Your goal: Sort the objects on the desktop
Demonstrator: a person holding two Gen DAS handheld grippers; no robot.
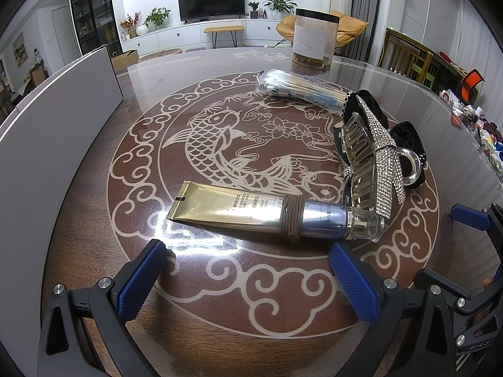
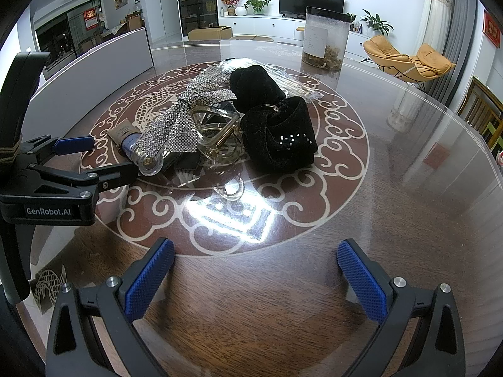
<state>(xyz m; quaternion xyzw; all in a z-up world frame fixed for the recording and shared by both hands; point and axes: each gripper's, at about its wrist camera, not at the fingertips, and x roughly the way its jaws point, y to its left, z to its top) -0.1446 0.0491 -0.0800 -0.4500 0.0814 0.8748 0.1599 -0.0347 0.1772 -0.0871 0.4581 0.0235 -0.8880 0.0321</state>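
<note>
Both hand-held grippers, left hand-held gripper (image 1: 248, 270) and right hand-held gripper (image 2: 254, 270), hang released; we approach the gold-and-silver cosmetic tube (image 1: 270, 213) lying on the tabletop (image 1: 94, 220), which next needs straddling.

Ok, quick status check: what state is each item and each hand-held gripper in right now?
Left hand-held gripper: open, empty, low over the table, facing the tube.
Right hand-held gripper: open, empty.
Gold tube: lying flat, capped, brown band wound round it.
Hair claw clip: on its side, cap end of the tube against it.
Cotton swab pack: lying flat.
Jar: upright, lid on.
</note>
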